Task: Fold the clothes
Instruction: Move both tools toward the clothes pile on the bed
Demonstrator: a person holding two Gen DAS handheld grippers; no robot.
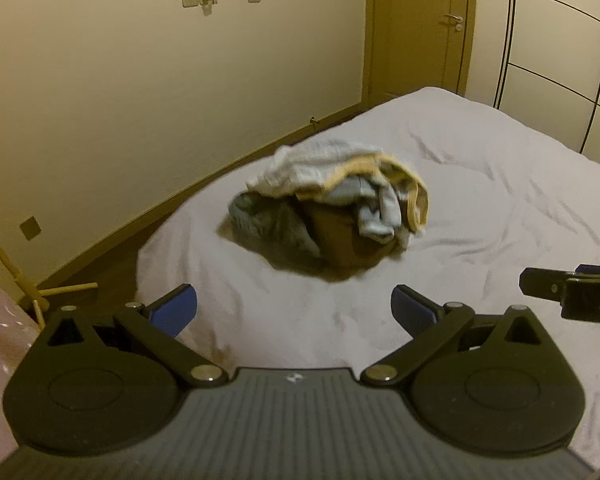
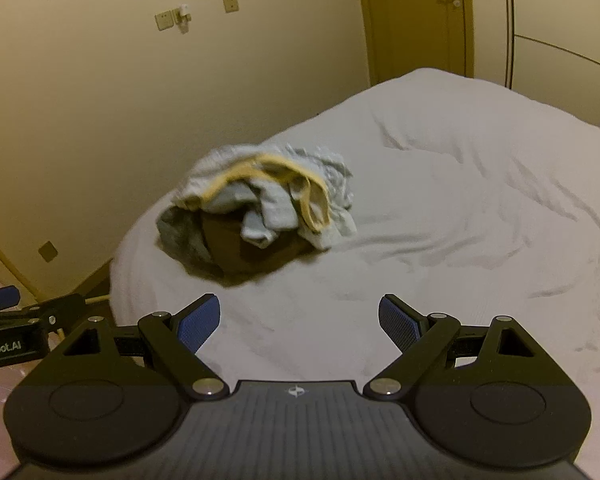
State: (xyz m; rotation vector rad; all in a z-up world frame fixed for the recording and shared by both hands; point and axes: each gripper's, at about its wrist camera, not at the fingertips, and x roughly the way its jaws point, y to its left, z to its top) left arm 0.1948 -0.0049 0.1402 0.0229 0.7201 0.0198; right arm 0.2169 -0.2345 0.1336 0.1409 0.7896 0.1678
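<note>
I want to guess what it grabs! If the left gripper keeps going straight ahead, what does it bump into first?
Probably the clothes pile on the bed, straight ahead of the open left gripper; only bare sheet shows between them.

The crumpled pile of soft cloth garments (image 1: 328, 204), grey, brown and yellow-trimmed, lies on a matt, wrinkled white cotton-like bedsheet (image 1: 500, 200). The matt black plastic left gripper (image 1: 294, 312) carries textured blue rubbery pads (image 1: 176, 310) and shiny metal pivots.

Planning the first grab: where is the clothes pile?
The clothes pile lies on the bed, near its wall-side edge, ahead of both open grippers, untouched.
</note>
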